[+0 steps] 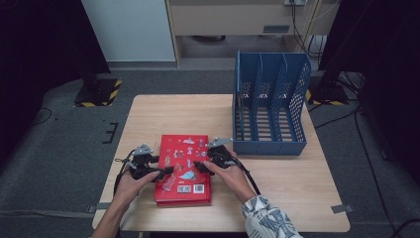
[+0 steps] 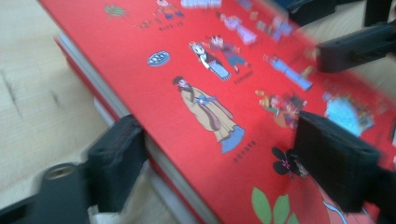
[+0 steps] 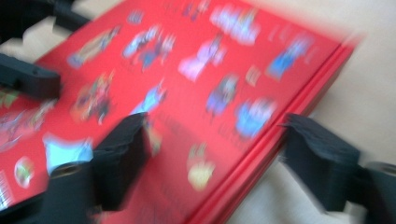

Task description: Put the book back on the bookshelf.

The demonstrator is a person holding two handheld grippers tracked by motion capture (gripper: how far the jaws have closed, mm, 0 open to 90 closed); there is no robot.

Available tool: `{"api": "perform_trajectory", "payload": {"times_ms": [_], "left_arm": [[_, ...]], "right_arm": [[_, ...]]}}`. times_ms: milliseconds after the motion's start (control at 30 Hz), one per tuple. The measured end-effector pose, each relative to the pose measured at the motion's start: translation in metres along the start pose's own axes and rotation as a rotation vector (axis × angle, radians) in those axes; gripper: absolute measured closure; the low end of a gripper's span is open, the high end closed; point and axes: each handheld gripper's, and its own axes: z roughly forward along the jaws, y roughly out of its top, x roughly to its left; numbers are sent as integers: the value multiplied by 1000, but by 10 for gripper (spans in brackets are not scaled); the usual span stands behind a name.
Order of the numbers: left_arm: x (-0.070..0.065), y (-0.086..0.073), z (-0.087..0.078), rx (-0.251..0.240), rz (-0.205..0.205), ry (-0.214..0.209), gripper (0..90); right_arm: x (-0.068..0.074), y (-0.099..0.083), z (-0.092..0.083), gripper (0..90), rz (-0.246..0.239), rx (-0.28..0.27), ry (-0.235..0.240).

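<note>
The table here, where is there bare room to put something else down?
The table is bare along its far left, between the red book and the far edge, and on the near right, in front of the blue file rack. It is crowded around the book, where the left gripper and right gripper straddle its edges.

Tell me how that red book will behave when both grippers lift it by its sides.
The red book looks like a stiff hardcover with a thick page block, so it should stay flat rather than sag. It is probably fairly heavy for its size. Its cover looks smooth, so it might slip between the fingers unless it is lifted evenly from both edges.
</note>
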Motion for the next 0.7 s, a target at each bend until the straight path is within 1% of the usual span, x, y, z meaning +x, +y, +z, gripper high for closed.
{"api": "perform_trajectory", "payload": {"times_ms": [33,67,100,133,167,200,267,300,333,400,467,600,700], "left_arm": [[-2,3,0,-13,9,-14,288],[-5,4,1,-6,21,-19,316],[-9,6,5,26,24,-17,316],[-9,5,7,39,22,-16,315],[-9,3,11,58,14,-12,314],[-7,2,12,69,4,-16,314],[-5,1,12,72,1,-23,315],[-6,0,12,78,1,-18,315],[-6,0,12,81,1,-18,314],[-5,-2,13,91,-9,-20,314],[-5,-2,13,88,-8,-22,313],[-5,-2,13,89,-8,-19,313],[-5,-2,13,89,-8,-20,313]], "right_arm": [[2,6,-3,283,11,-19,70],[7,11,-3,270,-4,-19,99],[12,15,-2,275,-39,0,77],[19,20,-1,269,-82,15,49],[22,22,1,255,-84,19,58],[25,23,3,242,-91,26,67],[23,20,8,227,-102,47,49],[22,19,10,222,-96,49,45],[20,17,10,213,-78,53,46],[17,15,10,191,-71,52,37],[13,13,8,168,-57,52,31],[5,11,4,162,-42,48,12],[0,8,-1,152,-36,58,7]]}}
